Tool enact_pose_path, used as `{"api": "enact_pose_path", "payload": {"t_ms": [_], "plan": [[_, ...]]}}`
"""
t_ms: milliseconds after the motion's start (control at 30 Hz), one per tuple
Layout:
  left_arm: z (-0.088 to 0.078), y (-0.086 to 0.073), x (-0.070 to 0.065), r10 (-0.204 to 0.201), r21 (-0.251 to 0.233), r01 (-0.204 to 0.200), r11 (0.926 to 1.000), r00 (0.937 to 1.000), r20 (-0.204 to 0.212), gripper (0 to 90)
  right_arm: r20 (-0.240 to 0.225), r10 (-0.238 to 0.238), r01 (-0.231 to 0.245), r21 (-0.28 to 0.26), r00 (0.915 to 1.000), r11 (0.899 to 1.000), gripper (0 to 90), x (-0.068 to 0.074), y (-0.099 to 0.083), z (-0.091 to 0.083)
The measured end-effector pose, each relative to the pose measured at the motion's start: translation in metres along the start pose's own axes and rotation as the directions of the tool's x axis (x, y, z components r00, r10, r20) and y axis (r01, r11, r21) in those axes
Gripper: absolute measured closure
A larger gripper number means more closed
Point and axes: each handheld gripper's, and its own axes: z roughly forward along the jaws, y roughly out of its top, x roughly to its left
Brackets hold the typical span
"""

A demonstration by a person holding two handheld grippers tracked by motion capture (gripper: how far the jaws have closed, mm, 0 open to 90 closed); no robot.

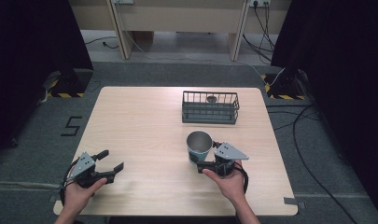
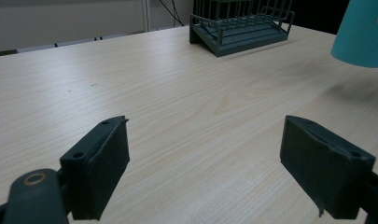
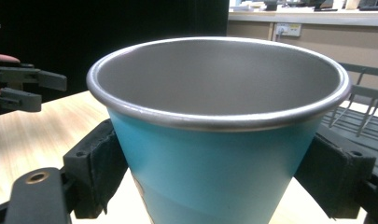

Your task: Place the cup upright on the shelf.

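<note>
A teal cup (image 1: pixel 199 143) with a bare metal inside and rim stands upright between the jaws of my right gripper (image 1: pixel 200 159), near the table's front right. The right gripper view has the cup (image 3: pixel 219 154) close up, with my right gripper (image 3: pixel 224 163) shut on its teal wall from both sides. In the left gripper view the cup (image 2: pixel 361 35) hangs a little above the wood, a shadow under it. My left gripper (image 1: pixel 111 160) is at the front left, open and empty, and its jaws (image 2: pixel 205 163) stand wide over bare wood.
A dark wire basket (image 1: pixel 210 114) sits at the back of the wooden table (image 1: pixel 144 126), right of centre, with a small round dark thing (image 1: pixel 211 98) inside. The basket (image 2: pixel 242 28) lies beyond the left gripper. Cables and dark stands are on the floor around the table.
</note>
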Motion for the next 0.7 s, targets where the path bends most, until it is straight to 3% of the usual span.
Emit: {"api": "enact_pose_path", "payload": {"t_ms": [700], "plan": [[0.000, 0.000, 0.000, 0.000, -0.001, 0.000, 1.0000, 1.0000, -0.001, 15.2, 0.062, -0.001, 0.003, -0.036, 0.9981, 0.999, 17.2, -0.016, 0.015, -0.002]]}}
